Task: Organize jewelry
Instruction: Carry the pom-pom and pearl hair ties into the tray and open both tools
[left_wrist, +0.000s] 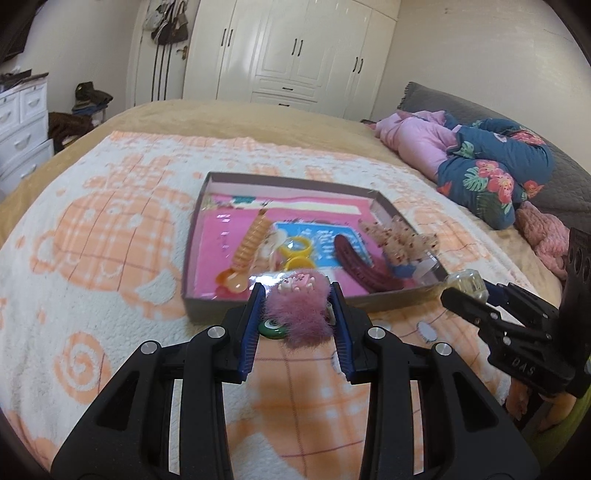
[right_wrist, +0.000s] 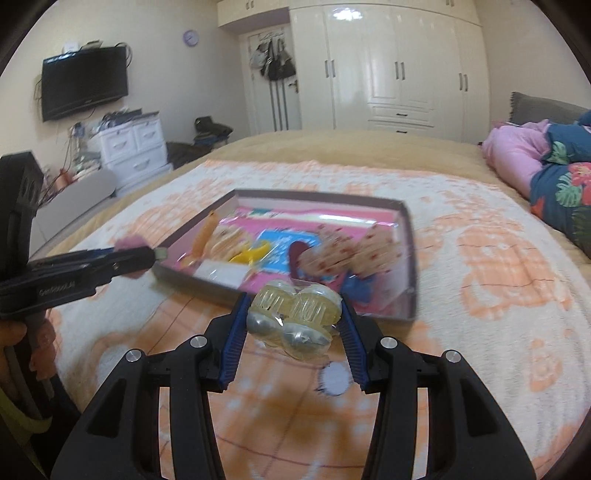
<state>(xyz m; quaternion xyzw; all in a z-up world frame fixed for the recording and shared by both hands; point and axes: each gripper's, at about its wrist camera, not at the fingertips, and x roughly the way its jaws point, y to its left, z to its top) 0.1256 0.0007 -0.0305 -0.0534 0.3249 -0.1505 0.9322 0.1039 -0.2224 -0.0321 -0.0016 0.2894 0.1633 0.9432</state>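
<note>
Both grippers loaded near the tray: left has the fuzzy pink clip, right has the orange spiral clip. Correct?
Not quite. The right gripper holds a clear yellowish clip, not the orange spiral clip, which lies inside the tray. The right wrist view shows the clear clip between its fingers. The rest stands: the left gripper holds the fuzzy pink clip, both near the tray.

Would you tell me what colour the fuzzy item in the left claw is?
Pink, best seen in the left wrist view: the fuzzy item.
</note>
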